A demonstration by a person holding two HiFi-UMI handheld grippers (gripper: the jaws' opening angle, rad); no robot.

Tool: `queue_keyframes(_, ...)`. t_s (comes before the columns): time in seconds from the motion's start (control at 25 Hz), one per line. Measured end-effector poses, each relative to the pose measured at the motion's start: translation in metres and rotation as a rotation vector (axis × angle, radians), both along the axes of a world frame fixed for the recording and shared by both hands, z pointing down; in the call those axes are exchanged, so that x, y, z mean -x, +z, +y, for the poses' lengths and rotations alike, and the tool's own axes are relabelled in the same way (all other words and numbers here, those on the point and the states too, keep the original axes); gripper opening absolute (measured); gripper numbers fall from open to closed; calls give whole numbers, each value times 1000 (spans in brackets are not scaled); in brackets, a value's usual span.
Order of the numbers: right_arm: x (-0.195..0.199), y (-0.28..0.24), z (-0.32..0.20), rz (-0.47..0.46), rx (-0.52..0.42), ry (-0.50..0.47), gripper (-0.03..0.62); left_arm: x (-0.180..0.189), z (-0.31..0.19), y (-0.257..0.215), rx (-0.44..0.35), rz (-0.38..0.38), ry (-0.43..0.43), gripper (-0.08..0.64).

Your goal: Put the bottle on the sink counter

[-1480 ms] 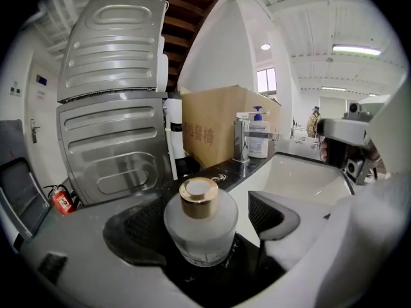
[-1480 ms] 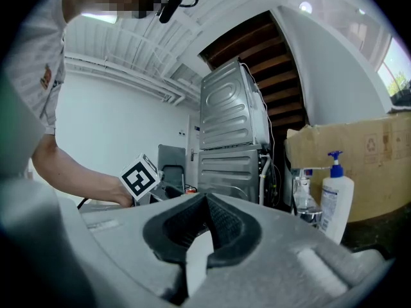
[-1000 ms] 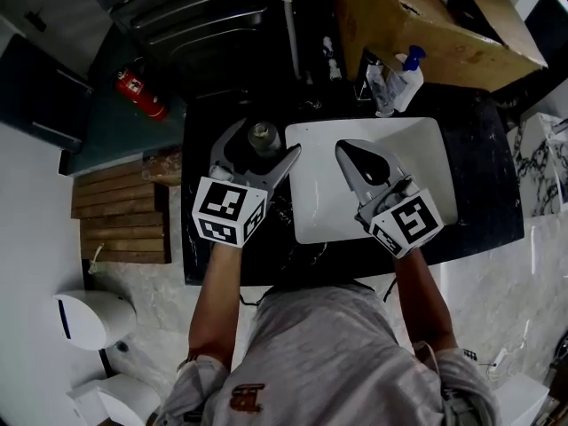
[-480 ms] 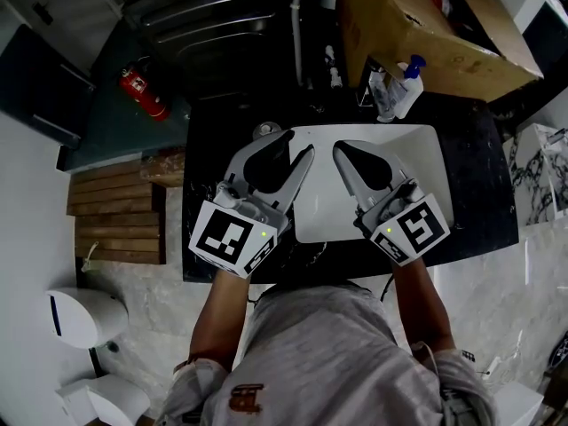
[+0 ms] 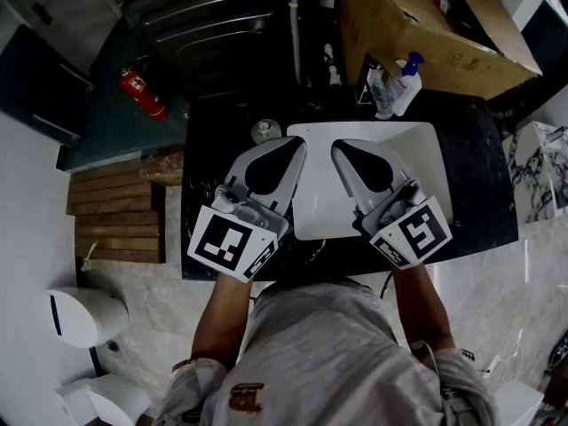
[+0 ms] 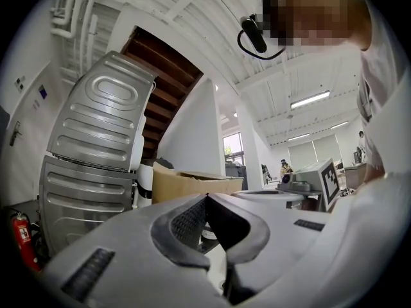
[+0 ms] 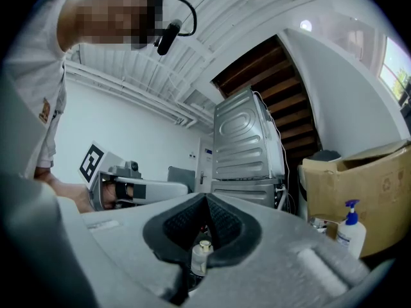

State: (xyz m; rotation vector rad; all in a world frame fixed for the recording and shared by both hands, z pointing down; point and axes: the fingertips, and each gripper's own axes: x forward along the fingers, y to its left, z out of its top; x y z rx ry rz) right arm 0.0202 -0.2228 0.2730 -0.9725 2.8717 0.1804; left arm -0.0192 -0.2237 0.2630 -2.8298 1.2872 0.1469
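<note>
A small clear bottle [image 5: 264,131] stands upright on the black counter [image 5: 484,176], just left of the white sink [image 5: 417,149]. My left gripper [image 5: 300,144] hovers over the sink's left edge, to the right of the bottle and apart from it. Its jaws are shut with nothing between them; the left gripper view shows the tips of the left gripper [image 6: 207,197] meeting. My right gripper [image 5: 336,146] hangs over the middle of the sink, also shut and empty. In the right gripper view a small capped bottle [image 7: 203,252] shows through the hollow below the closed tips of the right gripper [image 7: 207,196].
A spray bottle [image 5: 404,82] stands at the back of the counter beside a cardboard box [image 5: 426,25]. A ribbed metal appliance [image 5: 213,16] lies beyond the counter. A red fire extinguisher [image 5: 142,91] and a wooden pallet [image 5: 120,211] are on the floor at the left.
My left gripper, open around the bottle a second ago, has drawn back and to the right over the sink's edge and shut. The bottle stays on the counter. The right gripper barely moved.
</note>
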Motion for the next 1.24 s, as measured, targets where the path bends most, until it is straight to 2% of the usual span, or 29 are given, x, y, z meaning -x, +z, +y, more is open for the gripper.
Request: queue_keyframes(1.24, 2, 3, 9, 14, -5, 9, 0, -3, 12, 3, 2, -13, 16, 2)
